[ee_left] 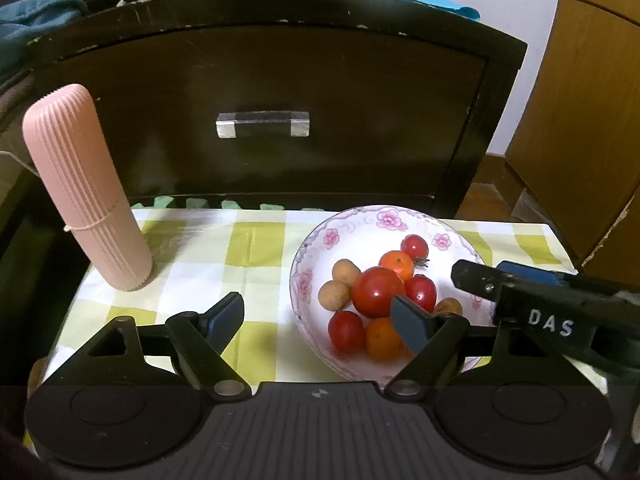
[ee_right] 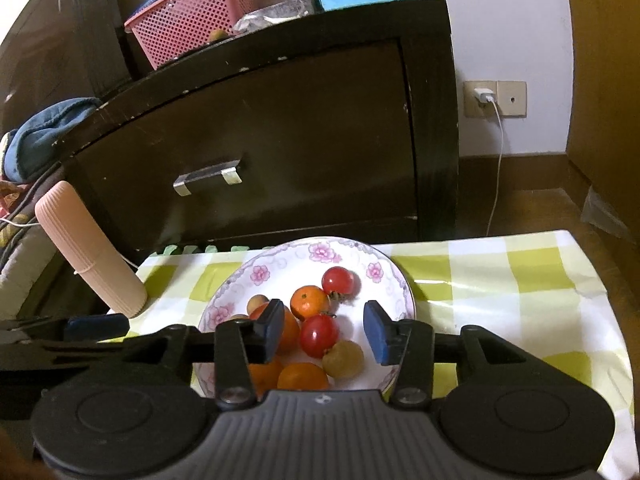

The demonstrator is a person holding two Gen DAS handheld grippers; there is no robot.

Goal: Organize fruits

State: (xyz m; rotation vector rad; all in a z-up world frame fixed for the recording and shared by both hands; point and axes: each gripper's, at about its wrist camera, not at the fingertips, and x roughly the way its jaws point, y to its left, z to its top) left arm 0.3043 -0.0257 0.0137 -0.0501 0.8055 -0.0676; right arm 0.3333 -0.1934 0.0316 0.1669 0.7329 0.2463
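Fruit sits piled in floral bowl (ee_right: 394, 280). Left gripper (ee_left: 320, 316) and right gripper (ee_right: 325, 330) both gape, holding nothing. Best withdrawal: straight up, clear of cherry tomato (ee_right: 319, 335), without nudging rim.

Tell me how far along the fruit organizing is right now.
Looks mostly done: the tomatoes, small oranges and tan round fruits all sit in the floral bowl, and no loose fruit shows on the checked cloth. Nothing is in hand: the left gripper and right gripper are both open and empty, the right one over the bowl. Only a pink ribbed case stands beside the bowl.
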